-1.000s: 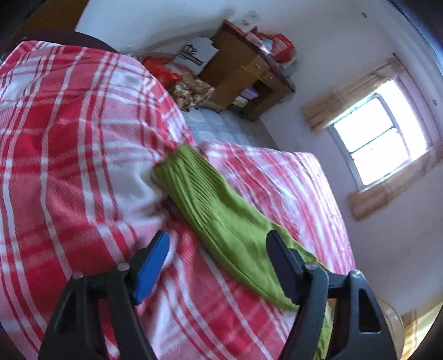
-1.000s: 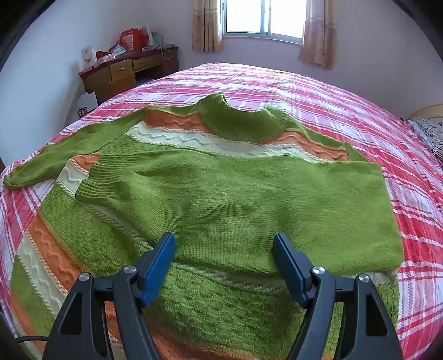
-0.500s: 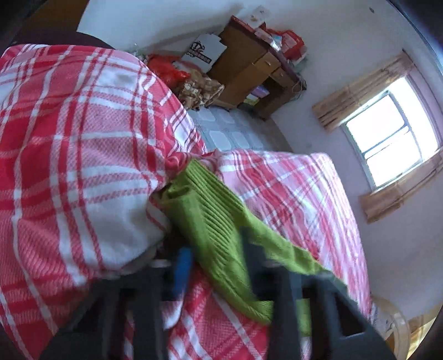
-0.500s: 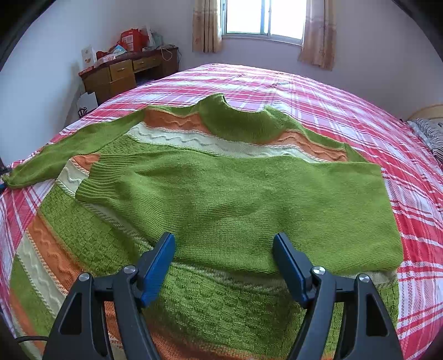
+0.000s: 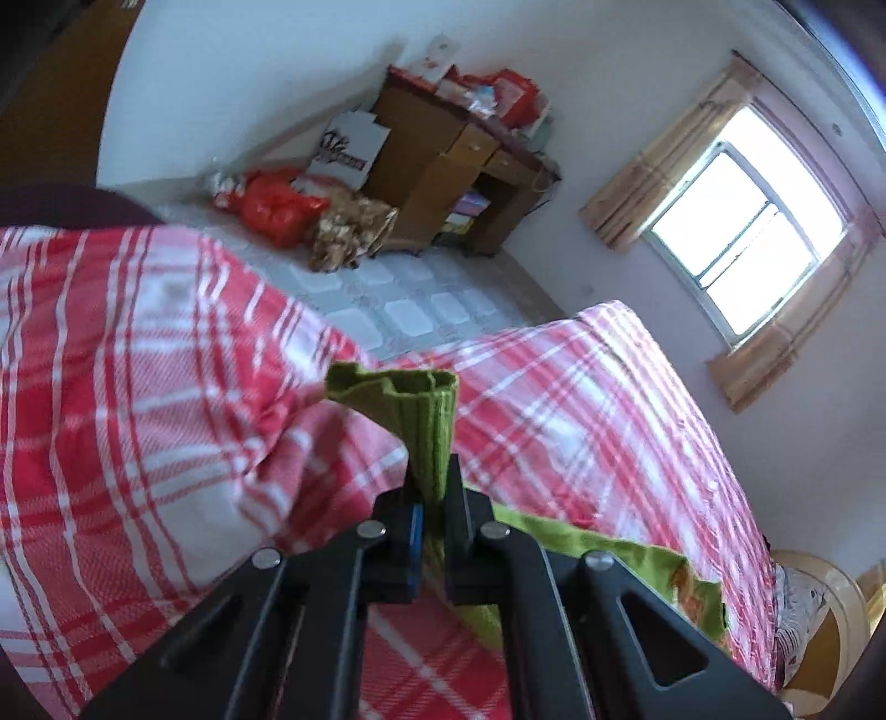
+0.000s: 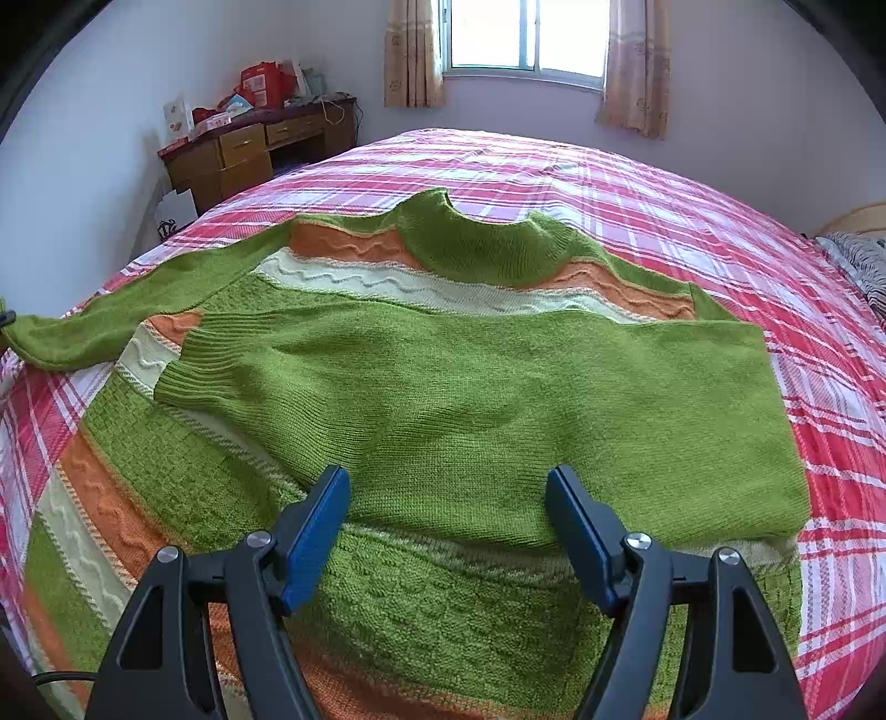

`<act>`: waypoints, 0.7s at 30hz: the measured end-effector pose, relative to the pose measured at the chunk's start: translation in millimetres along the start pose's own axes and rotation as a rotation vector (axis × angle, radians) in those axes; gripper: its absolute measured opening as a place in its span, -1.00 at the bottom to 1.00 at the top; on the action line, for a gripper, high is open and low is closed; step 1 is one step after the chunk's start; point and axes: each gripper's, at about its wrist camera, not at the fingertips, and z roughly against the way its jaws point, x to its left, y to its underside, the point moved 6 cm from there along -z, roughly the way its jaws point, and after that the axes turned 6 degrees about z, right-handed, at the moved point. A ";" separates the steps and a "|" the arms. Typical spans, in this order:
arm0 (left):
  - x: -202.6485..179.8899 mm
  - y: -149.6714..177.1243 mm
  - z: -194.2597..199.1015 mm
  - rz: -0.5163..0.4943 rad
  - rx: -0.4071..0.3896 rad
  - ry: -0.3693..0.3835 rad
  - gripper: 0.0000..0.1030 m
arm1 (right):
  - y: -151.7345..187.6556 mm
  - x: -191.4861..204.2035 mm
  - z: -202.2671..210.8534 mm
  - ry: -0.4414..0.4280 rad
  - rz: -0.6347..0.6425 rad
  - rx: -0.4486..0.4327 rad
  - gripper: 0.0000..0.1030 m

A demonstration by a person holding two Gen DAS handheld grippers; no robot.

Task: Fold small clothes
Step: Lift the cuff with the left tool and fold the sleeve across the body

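Observation:
A green knit sweater (image 6: 443, 399) with orange and cream bands lies flat on the red plaid bed (image 6: 637, 188). One sleeve is folded across its chest. The other sleeve (image 6: 111, 315) stretches out to the left. In the left wrist view my left gripper (image 5: 432, 493) is shut on the ribbed cuff (image 5: 421, 410) of that sleeve and holds it raised above the bedspread (image 5: 138, 415). My right gripper (image 6: 448, 493) hovers open over the sweater's lower half, nothing between its blue pads.
A wooden desk (image 6: 260, 155) with boxes stands against the far left wall, with bags (image 5: 277, 207) on the tiled floor beside it. A curtained window (image 6: 526, 39) is behind the bed. The bed's left edge drops off close to the lifted cuff.
My left gripper went from open around the sleeve end to shut on the cuff, then lifted it off the bed. The right gripper has stayed still.

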 end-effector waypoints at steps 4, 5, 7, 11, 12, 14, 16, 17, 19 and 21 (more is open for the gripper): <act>-24.6 -3.6 12.9 -0.045 -0.019 0.029 -0.91 | 0.6 -1.9 -0.1 -0.007 -0.005 -0.004 0.44; -32.9 -4.1 15.8 -0.056 -0.022 0.037 -0.91 | 0.8 -2.1 -0.3 -0.009 -0.006 -0.005 0.44; -50.9 -8.8 18.5 -0.076 -0.029 0.055 -0.91 | 0.6 -2.3 -0.4 -0.013 -0.009 -0.007 0.44; -85.3 -9.7 31.2 -0.121 -0.045 0.100 -0.92 | 0.9 -2.0 -0.5 -0.018 -0.014 -0.010 0.45; -96.2 -9.1 34.5 -0.136 -0.047 0.115 -0.92 | 1.1 -2.5 -0.1 -0.021 -0.016 -0.012 0.45; -113.6 -6.8 39.1 -0.162 -0.048 0.133 -0.92 | 1.1 -2.9 0.1 -0.027 -0.022 -0.015 0.45; -130.8 -1.5 43.9 -0.185 -0.048 0.154 -0.92 | 1.4 -3.7 0.2 -0.032 -0.026 -0.017 0.45; -142.2 0.5 46.2 -0.200 -0.048 0.165 -0.92 | 1.4 -3.9 0.3 -0.035 -0.028 -0.018 0.45; -156.3 6.3 50.9 -0.212 -0.047 0.184 -0.92 | 1.4 -4.6 0.4 -0.040 -0.033 -0.021 0.45; -171.5 10.4 56.6 -0.229 -0.046 0.202 -0.92 | 1.5 -5.7 0.6 -0.046 -0.037 -0.023 0.45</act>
